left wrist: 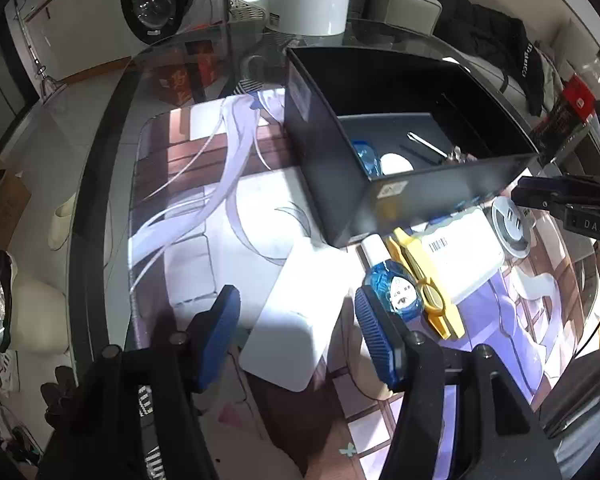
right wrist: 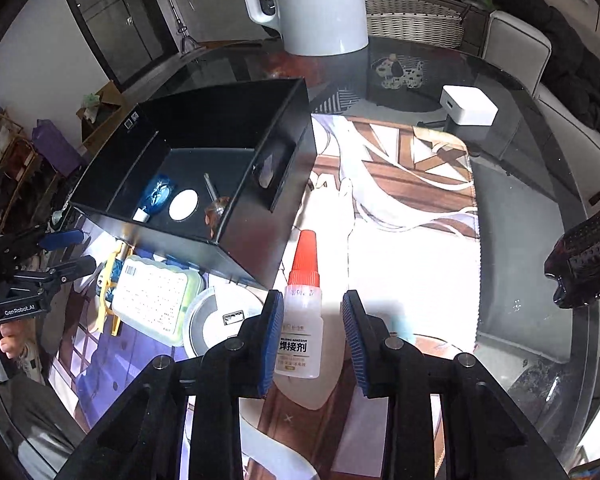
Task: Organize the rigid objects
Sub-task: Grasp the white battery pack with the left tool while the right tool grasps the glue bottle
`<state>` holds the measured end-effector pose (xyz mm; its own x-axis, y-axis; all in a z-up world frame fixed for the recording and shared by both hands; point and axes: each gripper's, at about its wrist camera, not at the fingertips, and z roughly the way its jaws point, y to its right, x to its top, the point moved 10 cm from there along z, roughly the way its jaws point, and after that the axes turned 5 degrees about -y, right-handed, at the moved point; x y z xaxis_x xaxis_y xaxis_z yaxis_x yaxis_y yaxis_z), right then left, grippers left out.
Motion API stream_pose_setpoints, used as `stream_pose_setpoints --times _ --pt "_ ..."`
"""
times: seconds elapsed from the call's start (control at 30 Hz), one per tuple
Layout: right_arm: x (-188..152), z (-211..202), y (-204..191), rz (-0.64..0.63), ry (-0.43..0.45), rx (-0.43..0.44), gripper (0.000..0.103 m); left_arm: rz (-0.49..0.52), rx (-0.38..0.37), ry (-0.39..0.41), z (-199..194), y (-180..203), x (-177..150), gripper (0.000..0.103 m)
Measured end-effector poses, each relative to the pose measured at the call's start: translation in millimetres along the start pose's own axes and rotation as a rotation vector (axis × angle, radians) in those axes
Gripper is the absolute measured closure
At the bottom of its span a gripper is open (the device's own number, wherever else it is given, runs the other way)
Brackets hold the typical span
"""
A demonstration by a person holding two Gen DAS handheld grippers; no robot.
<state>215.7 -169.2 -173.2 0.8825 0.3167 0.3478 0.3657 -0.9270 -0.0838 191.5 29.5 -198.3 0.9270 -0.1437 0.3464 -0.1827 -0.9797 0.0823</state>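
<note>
The glue bottle [right wrist: 300,320], its base hidden, lies between the spread right gripper [right wrist: 312,336] pads, touching only one.

Glue bottle [right wrist: 300,320] lies between right hand-held gripper's [right wrist: 312,336] open jaws.

Between the right gripper's [right wrist: 313,334] pads, the red-capped glue bottle [right wrist: 300,336] reads "焊接剂" under small "WELDING ADHESIVE", the left gripper [right wrist: 20,308] off to its left bears "GenRobot.AI", and the right gripper's body shows "DAS" in the left wrist view.
</note>
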Motion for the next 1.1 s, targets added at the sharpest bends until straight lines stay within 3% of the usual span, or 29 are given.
stream_pose_setpoints --times 0.33,0.47,0.8,1.1 --pt "-10.8 9.8 -7.4 -0.021 -0.030 -0.011 0.077 0.031 0.035 -0.022 6.2 5.7 -7.1 0.045" --pt "-15.4 10.4 -12.6 -0.031 -0.041 -0.027 0.078 0.048 0.033 -0.032 4.3 10.2 -6.9 0.065" --pt "-49.1 2.2 -25.3 -0.056 -0.077 -0.026 0.082 0.022 0.044 -0.057 -3.8 20.5 -28.9 0.065" --pt "-89.5 -4.4 -79.4 -0.153 -0.092 0.013 0.082 0.053 0.033 -0.066 -12.3 53.2 -56.6 0.065"
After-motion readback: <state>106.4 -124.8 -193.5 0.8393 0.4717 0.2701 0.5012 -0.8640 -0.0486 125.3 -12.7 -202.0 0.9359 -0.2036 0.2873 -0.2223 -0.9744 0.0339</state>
